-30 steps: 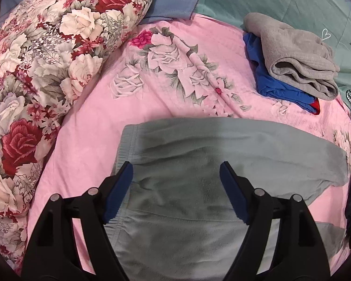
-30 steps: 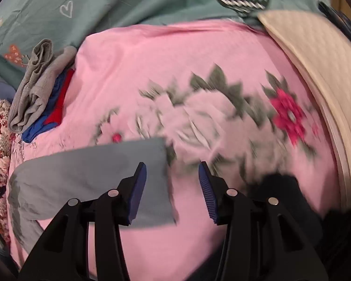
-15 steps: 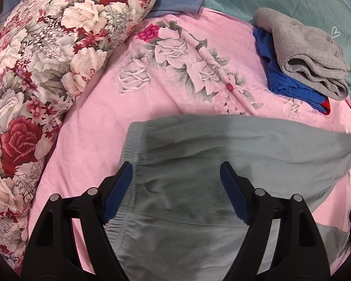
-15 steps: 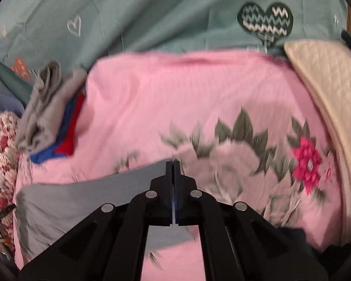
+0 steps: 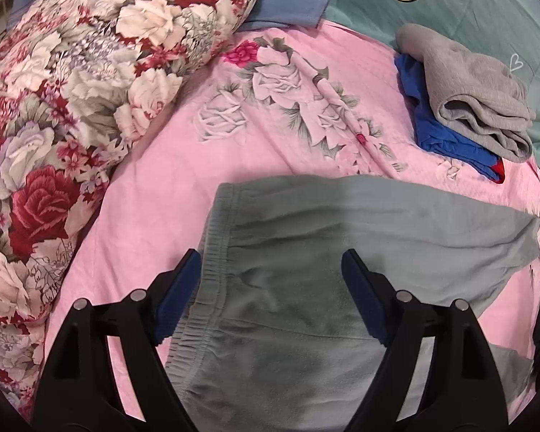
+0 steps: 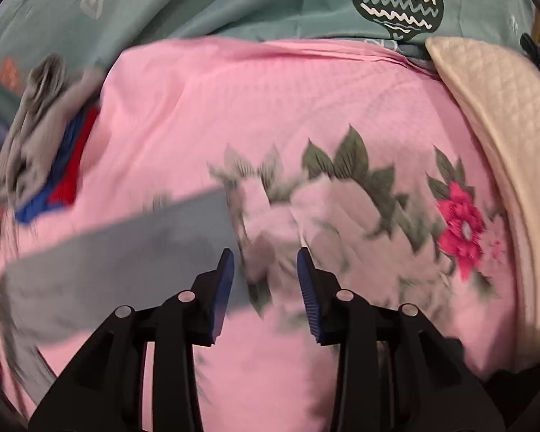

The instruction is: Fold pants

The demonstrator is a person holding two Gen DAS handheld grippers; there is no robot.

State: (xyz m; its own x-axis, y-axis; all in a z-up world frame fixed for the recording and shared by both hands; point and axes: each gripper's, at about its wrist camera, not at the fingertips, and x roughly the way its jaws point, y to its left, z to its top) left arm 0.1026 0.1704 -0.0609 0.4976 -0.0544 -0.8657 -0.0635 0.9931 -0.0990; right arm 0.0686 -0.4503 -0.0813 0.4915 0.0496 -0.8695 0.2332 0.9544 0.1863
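Grey-green fleece pants (image 5: 306, 288) lie flat on the pink floral bedsheet (image 5: 205, 165), waistband to the left, legs running right. My left gripper (image 5: 270, 273) is open and hovers over the waistband area, holding nothing. In the right wrist view the end of a pant leg (image 6: 126, 252) lies flat at the left. My right gripper (image 6: 264, 273) is open and empty, just right of the leg's hem.
A large rose-patterned pillow (image 5: 72, 90) lies at the left. A folded pile of grey and blue clothes (image 5: 468, 100) sits at the back right, also in the right wrist view (image 6: 43, 136). A teal quilt (image 6: 234, 0) lies behind, a cream quilted cushion (image 6: 504, 136) at the right.
My right gripper was shut on the pant leg's hem half a second ago; it has opened and let the leg go. The leg now lies flat. The left gripper stayed open, barely moved.
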